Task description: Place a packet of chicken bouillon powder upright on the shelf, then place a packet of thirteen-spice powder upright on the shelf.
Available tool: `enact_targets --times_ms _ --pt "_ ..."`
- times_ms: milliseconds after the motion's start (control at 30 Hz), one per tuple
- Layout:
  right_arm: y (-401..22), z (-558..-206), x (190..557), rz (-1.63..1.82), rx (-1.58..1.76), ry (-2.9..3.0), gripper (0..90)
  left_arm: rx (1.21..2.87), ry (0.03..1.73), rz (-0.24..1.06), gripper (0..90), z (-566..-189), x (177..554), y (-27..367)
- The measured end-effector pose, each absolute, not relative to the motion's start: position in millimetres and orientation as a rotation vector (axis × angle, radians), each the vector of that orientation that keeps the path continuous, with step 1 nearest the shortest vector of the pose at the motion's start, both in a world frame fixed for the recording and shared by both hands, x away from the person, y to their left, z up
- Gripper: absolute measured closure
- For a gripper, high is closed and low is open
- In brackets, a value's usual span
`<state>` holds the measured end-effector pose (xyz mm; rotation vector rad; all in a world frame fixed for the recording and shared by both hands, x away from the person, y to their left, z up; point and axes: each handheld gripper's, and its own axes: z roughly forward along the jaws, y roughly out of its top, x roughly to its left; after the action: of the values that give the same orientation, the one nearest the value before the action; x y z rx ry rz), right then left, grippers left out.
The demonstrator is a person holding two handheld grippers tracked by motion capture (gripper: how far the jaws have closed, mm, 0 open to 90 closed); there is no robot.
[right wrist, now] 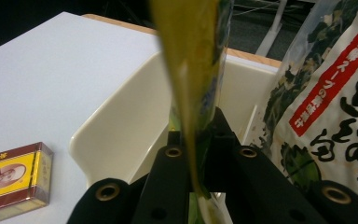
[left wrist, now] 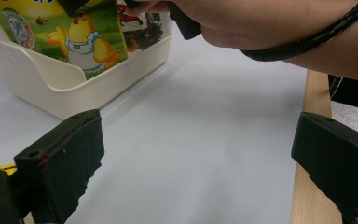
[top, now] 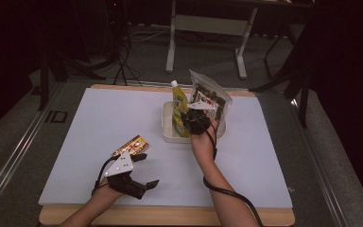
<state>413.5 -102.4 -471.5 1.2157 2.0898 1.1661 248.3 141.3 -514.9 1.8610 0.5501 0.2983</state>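
Surface with bin, two packets, one box, two hand-held tools.

White surface [top: 99, 127] carries a cream bin [top: 168, 126], the landmark. In the bin: a yellow pouch [top: 179, 111] with white cap, upright, and a dark printed bag [top: 212, 97] beside it. Right tool [top: 196, 120] sits at the bin's near rim, against the pouch. Yellow-and-brown box [top: 131, 145] lies near-left of the bin; left tool [top: 142, 177], jaws apart, nearer still.

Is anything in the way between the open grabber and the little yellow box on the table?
No. The left gripper sits right beside the yellow box, with nothing visible between them. The right gripper is off at the bin.
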Motion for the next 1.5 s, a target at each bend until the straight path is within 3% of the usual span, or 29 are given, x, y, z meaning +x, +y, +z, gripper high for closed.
enact_targets --times_ms 100,200,400,567,667,767,1000,1500 --pt "-101.8 -468.7 414.5 1.154 1.221 2.108 85.4 1.858 0.556 0.292 2.6 -515.0 249.2 142.2" --pt "-100.6 -467.2 413.3 1.148 1.181 2.134 75.1 1.837 0.539 0.268 2.6 -515.5 250.6 143.9" --pt "-101.4 -456.7 408.6 1.191 1.170 2.140 43.1 1.847 0.514 0.288 2.6 -514.4 249.0 142.0" --pt "-112.8 -441.3 400.5 1.306 1.195 2.089 27.9 1.860 0.536 0.241 2.6 -514.2 248.9 141.1" --pt "-116.8 -433.7 394.8 1.347 1.163 2.117 16.5 1.907 0.561 0.288 2.6 -513.6 247.5 139.6" --pt "-119.2 -427.2 385.6 1.359 1.093 2.143 13.3 1.929 0.592 0.317 2.5 -511.9 247.3 139.8" --pt "-135.2 -419.9 361.7 1.426 1.007 2.178 17.3 1.913 0.645 0.336 2.5 -508.0 250.5 146.5" --pt "-162.6 -414.6 307.8 1.453 0.738 2.303 15.1 1.954 0.683 0.326 2.6 -491.2 260.9 165.5"
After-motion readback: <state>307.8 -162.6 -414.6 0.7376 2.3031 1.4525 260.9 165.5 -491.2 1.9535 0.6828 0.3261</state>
